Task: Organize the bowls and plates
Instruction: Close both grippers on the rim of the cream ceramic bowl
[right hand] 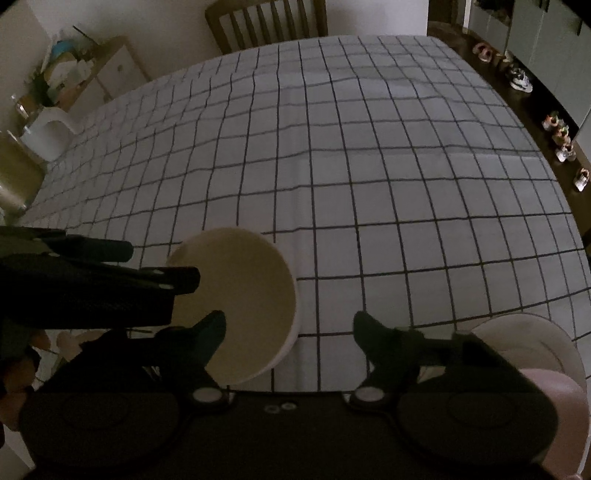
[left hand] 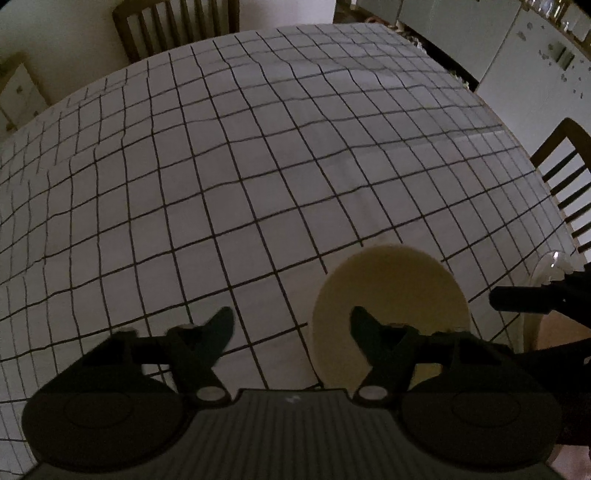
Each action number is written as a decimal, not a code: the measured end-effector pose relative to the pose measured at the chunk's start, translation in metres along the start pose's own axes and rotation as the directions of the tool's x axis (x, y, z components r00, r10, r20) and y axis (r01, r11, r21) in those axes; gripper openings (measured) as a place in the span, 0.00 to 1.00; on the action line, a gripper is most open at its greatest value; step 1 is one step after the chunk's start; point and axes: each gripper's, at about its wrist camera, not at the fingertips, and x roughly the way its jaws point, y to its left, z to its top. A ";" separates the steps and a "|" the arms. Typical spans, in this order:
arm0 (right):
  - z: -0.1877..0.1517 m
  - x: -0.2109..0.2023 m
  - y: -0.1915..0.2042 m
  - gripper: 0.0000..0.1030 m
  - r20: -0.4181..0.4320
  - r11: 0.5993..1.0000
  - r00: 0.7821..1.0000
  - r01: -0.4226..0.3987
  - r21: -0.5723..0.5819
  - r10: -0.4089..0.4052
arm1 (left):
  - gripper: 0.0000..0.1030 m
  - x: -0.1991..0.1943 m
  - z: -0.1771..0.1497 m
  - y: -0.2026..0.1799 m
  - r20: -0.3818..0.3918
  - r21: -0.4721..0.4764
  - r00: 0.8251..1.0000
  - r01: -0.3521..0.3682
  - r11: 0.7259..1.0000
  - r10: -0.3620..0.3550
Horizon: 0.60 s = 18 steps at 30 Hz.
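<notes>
A cream bowl [left hand: 391, 295] sits on the checked tablecloth [left hand: 221, 166] near the front edge. It also shows in the right wrist view [right hand: 243, 295]. My left gripper [left hand: 291, 325] is open and empty, its right finger over the bowl's near side. My right gripper [right hand: 290, 328] is open and empty, its left finger over the bowl's near rim. A pale dish [right hand: 532, 343] with a pink dish [right hand: 557, 398] by it lies at the right gripper's right. A clear glass dish rim [left hand: 546, 266] shows at the left view's right edge.
Wooden chairs stand at the far side [right hand: 266, 22] and the right side [left hand: 565, 173] of the table. A cluttered cabinet [right hand: 74, 74] and a white stool [right hand: 48, 133] stand at the far left. Shoes [right hand: 521, 81] line the floor on the right.
</notes>
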 end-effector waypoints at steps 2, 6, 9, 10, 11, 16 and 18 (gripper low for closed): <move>0.000 0.002 0.000 0.64 -0.010 1.000 1.000 -0.004 0.002 0.004 | 0.55 0.002 -0.001 -0.001 -0.005 0.003 1.000 0.003 1.000 -0.003; -0.001 0.005 -0.001 0.48 -0.026 1.000 1.000 -0.011 0.003 0.011 | 0.33 0.003 -0.003 -0.002 -0.013 -0.004 1.000 0.017 1.000 -0.017; -0.001 0.006 -0.001 0.38 -0.032 1.000 0.999 -0.016 0.003 0.016 | 0.24 0.003 -0.004 -0.003 -0.012 -0.001 1.000 0.015 1.000 -0.015; -0.001 0.006 -0.001 0.35 -0.032 1.000 0.999 -0.014 0.003 0.014 | 0.18 0.002 -0.005 -0.004 -0.011 0.002 1.000 0.010 1.000 -0.010; -0.002 0.006 0.000 0.34 -0.033 1.000 0.999 -0.014 0.003 0.014 | 0.16 0.002 -0.006 -0.004 -0.011 0.002 1.000 0.007 1.000 -0.007; -0.003 0.009 0.002 0.20 -0.037 1.000 0.999 -0.014 0.010 0.014 | 0.09 0.000 -0.008 -0.007 -0.011 0.013 1.000 0.021 1.000 -0.021; -0.004 0.008 0.002 0.16 -0.038 1.000 0.999 -0.017 0.016 0.018 | 0.08 -0.001 -0.008 -0.007 -0.013 0.009 1.000 0.027 1.000 -0.026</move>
